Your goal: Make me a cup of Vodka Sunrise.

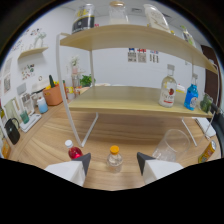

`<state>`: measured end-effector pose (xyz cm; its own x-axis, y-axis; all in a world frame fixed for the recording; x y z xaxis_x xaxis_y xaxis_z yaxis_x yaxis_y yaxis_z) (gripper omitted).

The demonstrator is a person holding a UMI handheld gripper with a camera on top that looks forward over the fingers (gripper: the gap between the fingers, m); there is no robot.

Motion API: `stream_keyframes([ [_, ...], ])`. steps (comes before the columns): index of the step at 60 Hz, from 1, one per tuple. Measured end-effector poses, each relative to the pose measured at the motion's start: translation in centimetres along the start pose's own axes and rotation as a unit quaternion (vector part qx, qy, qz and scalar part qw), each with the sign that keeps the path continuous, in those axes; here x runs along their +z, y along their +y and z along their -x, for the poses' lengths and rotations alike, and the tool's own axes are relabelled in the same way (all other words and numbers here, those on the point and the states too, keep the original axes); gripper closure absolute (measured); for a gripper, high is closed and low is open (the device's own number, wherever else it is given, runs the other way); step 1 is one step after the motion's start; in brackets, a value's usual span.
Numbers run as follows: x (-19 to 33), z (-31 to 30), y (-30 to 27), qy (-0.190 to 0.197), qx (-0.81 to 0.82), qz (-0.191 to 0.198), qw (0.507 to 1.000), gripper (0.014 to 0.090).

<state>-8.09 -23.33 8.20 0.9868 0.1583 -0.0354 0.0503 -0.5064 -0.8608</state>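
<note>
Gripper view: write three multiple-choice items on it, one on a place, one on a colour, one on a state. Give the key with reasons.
1. Where does the small bottle with the yellow cap stand?
A. on the top shelf
B. on the table, between the gripper's fingers
C. inside the clear cup

2. What colour is the bottle beside the clear bottle with the red label on the lower shelf?
A. blue
B. orange
C. black

3. How are the gripper's fingers?
A. shut on the clear cup
B. shut on the red bottle
C. open, with gaps at both sides of the yellow-capped bottle

Key: 1 B, it rests on the wooden table with a finger at either side. 2 A, its body is plainly blue. 3 C, neither finger touches it; the clear cup and the small red bottle stand apart, outside the fingers.
</note>
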Motion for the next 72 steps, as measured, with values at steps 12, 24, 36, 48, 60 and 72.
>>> stream_keyframes([
  [12,-7.1,-1.2,-3.2,-0.010,0.002,-0.036,0.999,0.0186],
  [24,-12.2,-6.0,-3.1,0.016,0.027,-0.038,0.999,0.0193],
  [36,-15.2,-11.2,-7.3,0.048,0.039,-0.062,0.996,0.0189],
  [48,-15.4,-15.6,-16.9,0.067,0.050,-0.119,0.989,0.0192],
  [60,-13.0,-19.2,-25.8,0.085,0.033,-0.171,0.981,0.0197],
  [72,-8.5,-21.0,-29.3,0.083,0.014,-0.165,0.983,0.0321],
])
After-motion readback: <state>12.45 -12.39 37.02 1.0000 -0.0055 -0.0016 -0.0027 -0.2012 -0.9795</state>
